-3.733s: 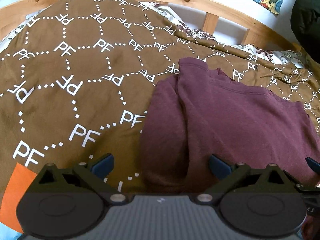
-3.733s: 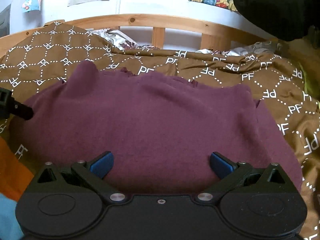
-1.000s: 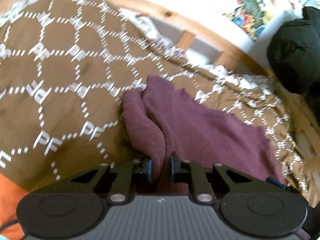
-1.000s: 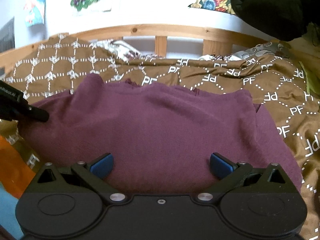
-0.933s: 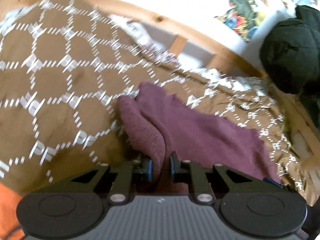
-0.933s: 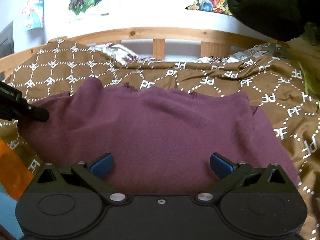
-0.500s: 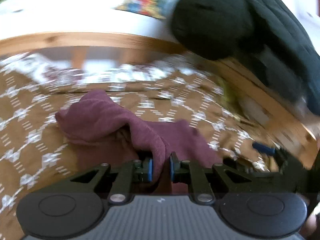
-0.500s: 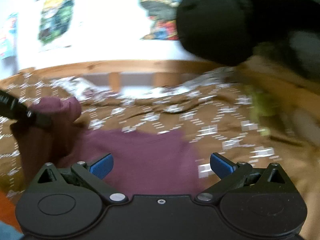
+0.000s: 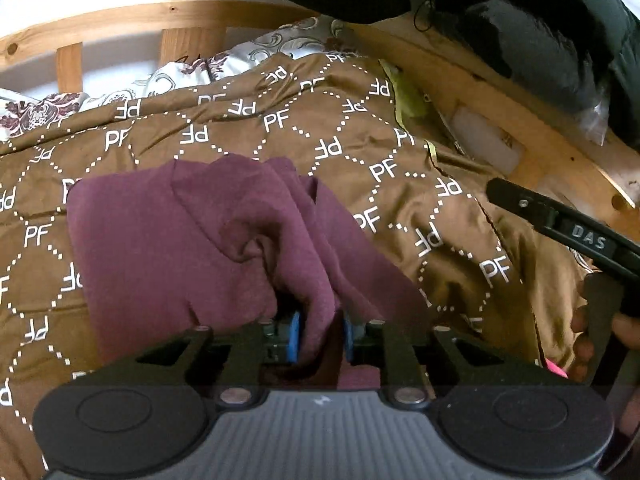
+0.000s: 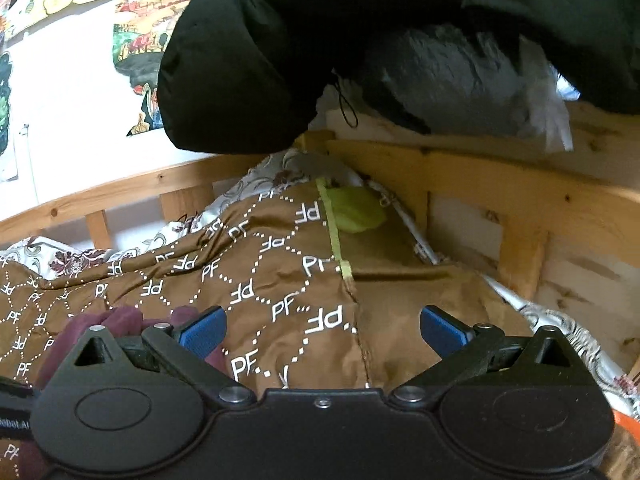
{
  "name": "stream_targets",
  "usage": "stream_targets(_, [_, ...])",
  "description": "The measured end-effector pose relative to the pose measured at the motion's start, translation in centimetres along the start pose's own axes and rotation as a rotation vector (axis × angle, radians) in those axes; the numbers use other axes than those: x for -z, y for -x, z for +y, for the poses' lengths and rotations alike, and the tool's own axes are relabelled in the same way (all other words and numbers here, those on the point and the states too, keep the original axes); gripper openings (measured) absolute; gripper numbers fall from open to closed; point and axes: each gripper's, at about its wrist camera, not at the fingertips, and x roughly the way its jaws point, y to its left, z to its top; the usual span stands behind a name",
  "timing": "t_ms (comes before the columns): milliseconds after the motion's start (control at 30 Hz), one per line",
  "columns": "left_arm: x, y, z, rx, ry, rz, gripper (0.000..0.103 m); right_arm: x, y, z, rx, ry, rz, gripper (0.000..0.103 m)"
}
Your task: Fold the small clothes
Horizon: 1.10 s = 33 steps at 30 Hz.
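- The left claw [image 9: 319,338] sat at six o'clock in its own view, its blue pads [image 9: 295,336] close together with a ridge of the maroon garment [image 9: 168,240] running between them.
- Its jaws were opening at that moment; the cloth fold was between the pads and looked to be touched by them on both sides.
- From the claw, the maroon garment spread away toward ten and eleven o'clock, lying folded over itself on the brown bedspread [image 9: 400,168] printed with white "PF" letters.
- A second flap of the garment trailed from the claw toward four o'clock, flat on the bedspread.
- The right claw [image 10: 322,328] stood wide open with nothing between its blue pads [image 10: 202,330]; only bedspread lay ahead of it.
- In the right wrist view, the garment showed as a small bunch at nine o'clock of that claw, just behind its left finger and apart from the gap.
- In the left wrist view, the right claw's black finger reached in from three o'clock, well apart from the garment.
- A wooden bed frame [image 10: 480,184] ran behind the bedspread at twelve o'clock, with a black padded jacket [image 10: 248,60] hanging over it.
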Motion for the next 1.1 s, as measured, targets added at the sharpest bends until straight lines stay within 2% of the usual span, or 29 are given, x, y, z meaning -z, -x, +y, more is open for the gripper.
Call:
stream_targets(67, [0.2,0.3,-0.1,-0.008,-0.005,-0.011,0.03,0.3,-0.4,0.3,-0.012,0.004,0.013,0.103])
stream_targets(133, [0.4,0.8,-0.5,-0.007,-0.012,-0.031,0.047,0.6,-0.7,0.9,-0.024,0.017,0.024,0.102])
stream_targets(333, [1.2,2.5,-2.1,-0.001,-0.062,-0.101,0.08,1.1,-1.2,2.3,-0.049,0.059,0.048,0.102])
stream_targets(433, [1.7,4.1,-2.6,-0.012,-0.097,-0.157,0.091,1.1,-1.1,2.1,-0.046,0.053,0.047,0.102])
stream_targets(567, [2.0,5.6,-2.9,-0.072,-0.121,-0.215,0.102,1.0,-1.1,1.7,-0.039,0.031,0.044,0.102])
stream_targets(667, [2.4,5.7,-2.5,-0.134,-0.126,-0.221,0.102,1.0,-1.0,1.5,-0.05,0.005,0.044,0.102])
stream_targets(800, [3.1,4.8,-1.4,-0.173,-0.118,-0.155,0.102,1.1,-0.9,1.7,-0.133,-0.032,0.039,0.102])
stream_targets(967, [4.1,3.7,-0.5,-0.2,-0.148,-0.086,0.102,1.2,-1.3,1.8,-0.323,-0.103,0.06,0.102])
stream_targets(1100, [5.4,3.2,-1.3,-0.236,-0.278,-0.07,0.102,0.8,-2.7,3.5,-0.506,-0.096,0.141,0.103])
